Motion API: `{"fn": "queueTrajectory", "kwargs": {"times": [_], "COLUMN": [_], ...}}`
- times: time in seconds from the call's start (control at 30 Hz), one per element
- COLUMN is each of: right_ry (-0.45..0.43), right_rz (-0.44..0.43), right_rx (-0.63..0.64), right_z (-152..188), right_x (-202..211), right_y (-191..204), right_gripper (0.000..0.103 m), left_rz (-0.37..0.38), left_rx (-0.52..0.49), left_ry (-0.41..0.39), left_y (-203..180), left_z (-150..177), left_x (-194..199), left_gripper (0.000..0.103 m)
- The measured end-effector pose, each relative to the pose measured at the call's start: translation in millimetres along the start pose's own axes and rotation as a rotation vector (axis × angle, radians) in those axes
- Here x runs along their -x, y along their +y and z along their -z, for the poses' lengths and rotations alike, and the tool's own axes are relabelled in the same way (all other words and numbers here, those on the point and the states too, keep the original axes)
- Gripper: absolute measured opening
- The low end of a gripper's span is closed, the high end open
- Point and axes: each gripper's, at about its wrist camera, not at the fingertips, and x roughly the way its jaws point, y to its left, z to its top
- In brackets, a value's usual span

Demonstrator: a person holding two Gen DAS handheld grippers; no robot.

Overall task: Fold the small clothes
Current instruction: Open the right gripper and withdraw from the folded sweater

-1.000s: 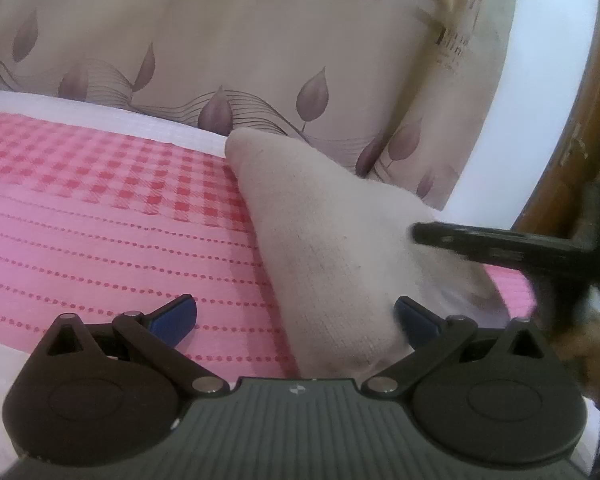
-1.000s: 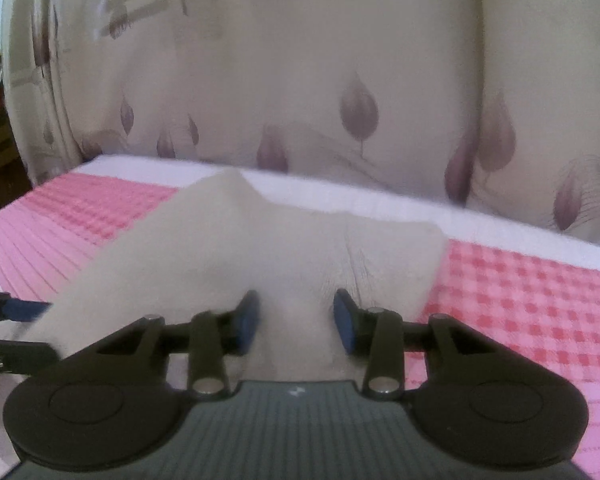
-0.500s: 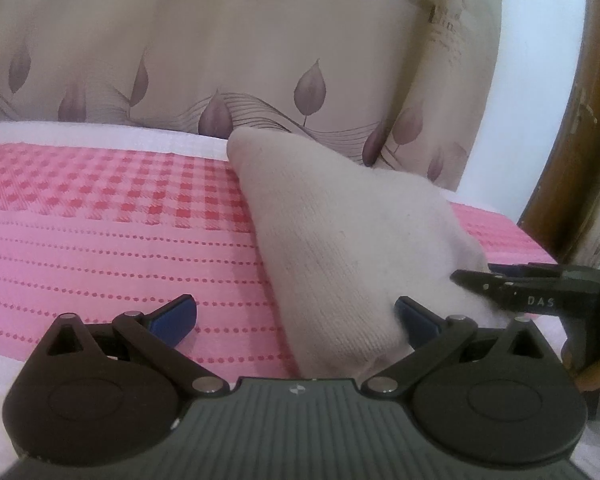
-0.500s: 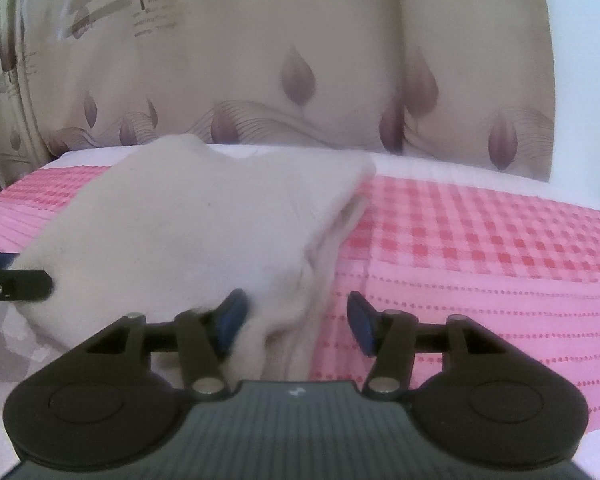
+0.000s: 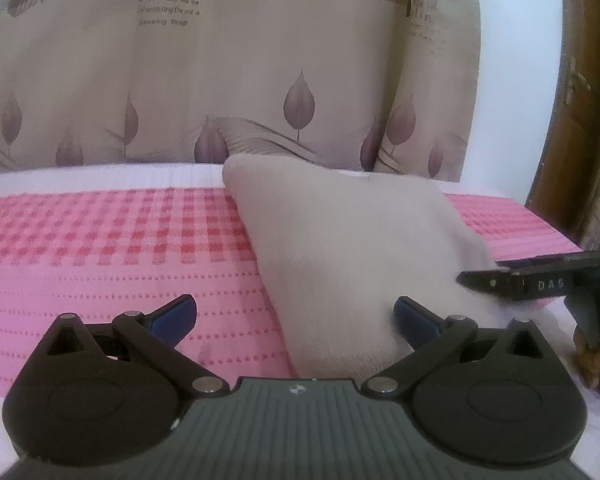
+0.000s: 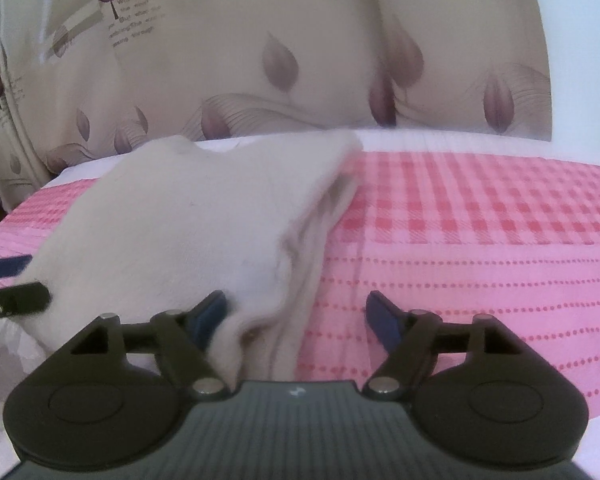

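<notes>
A cream knitted garment (image 5: 340,248) lies folded on the pink bedspread (image 5: 100,264), its layered edge (image 6: 312,240) facing right in the right wrist view. My left gripper (image 5: 296,316) stands open around the garment's near left corner, and neither pad presses on it. My right gripper (image 6: 298,316) is opening its jaws. The garment's (image 6: 180,232) near right corner lies between them against the left pad, not pinched. The right gripper's fingers (image 5: 540,284) show at the garment's right side. The left gripper's fingers (image 6: 12,304) show at its left side.
A beige leaf-print curtain (image 5: 260,80) hangs behind the bed. A white strip of bedding (image 6: 440,140) runs along the far edge. A wooden door frame (image 5: 572,120) stands at the right. A person's hand (image 5: 588,360) holds the right gripper. Pink checked bedspread (image 6: 480,208) stretches to the right.
The right gripper's jaws have widened and let go of the garment. It came down with the cloth, which now lies flat and folded. The left gripper rolled level and stayed open.
</notes>
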Motion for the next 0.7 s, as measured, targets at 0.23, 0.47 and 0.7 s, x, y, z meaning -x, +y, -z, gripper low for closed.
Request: {"fn": "queueTrajectory", "kwargs": {"times": [0.23, 0.47, 0.7], "right_ry": [0.017, 0.023, 0.049], "right_rz": [-0.024, -0.039, -0.148], "right_rx": [-0.010, -0.018, -0.120], "right_z": [-2, -2, -11], "right_x": [-3, -4, -5], "right_y": [-5, -7, -26], "right_gripper": [0.082, 0.084, 0.094], "left_rz": [0.037, 0.180, 0.334], "left_rx": [0.000, 0.065, 0.216], "left_ry": [0.028, 0.105, 0.190], "left_y": [12, 33, 60], "left_z": [-19, -33, -37], "left_x": [-19, -55, -90], "left_gripper": [0.103, 0.103, 0.098]}}
